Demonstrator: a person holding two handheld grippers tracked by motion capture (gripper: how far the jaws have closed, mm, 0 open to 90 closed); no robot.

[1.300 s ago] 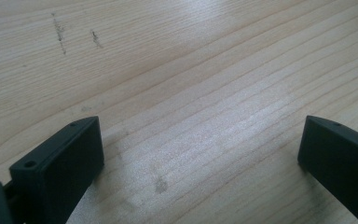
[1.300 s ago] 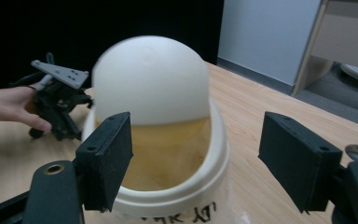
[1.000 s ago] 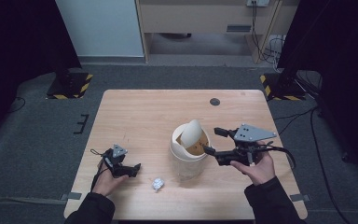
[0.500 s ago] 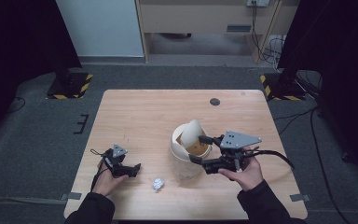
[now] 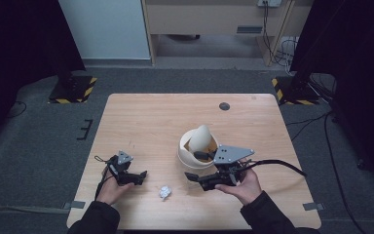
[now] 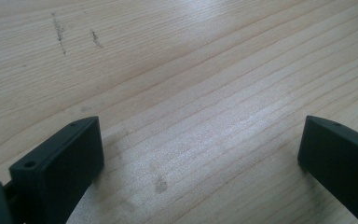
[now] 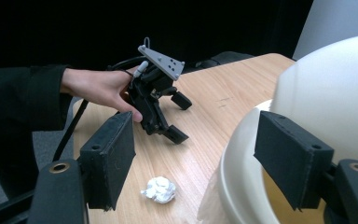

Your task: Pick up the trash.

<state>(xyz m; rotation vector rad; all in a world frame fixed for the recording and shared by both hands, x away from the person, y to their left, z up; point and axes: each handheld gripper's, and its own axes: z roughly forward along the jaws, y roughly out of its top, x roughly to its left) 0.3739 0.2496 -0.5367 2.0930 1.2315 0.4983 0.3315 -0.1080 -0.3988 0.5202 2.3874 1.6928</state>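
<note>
Reaching toward the near edge of the pale wooden bench (image 5: 146, 122), the right gripper (image 5: 198, 171) sits low beside the cream plastic bin with a tilting swing lid (image 5: 198, 146), which stands right of centre. Its jaws stand wide with nothing between them and have just been closing a little; in the right gripper view they frame the small crumpled ball of white paper (image 7: 159, 190), which suggests the gripper is lined up to take it. That paper ball (image 5: 165, 192) lies on the bench near the front edge, just left of the bin and between the two grippers, touching neither.

The bin's lid (image 7: 335, 98) is tipped, leaving an opening at the top, likely so that the scrap can be dropped in once lifted. The left gripper (image 5: 135, 177) rests on the bench at the near left, well apart from the bin, its jaws spread wide over bare wood (image 6: 191, 93); it seems parked out of the way, leaving the work to the right. A small dark round disc (image 5: 224, 106) lies at the far side, uninvolved.
</note>
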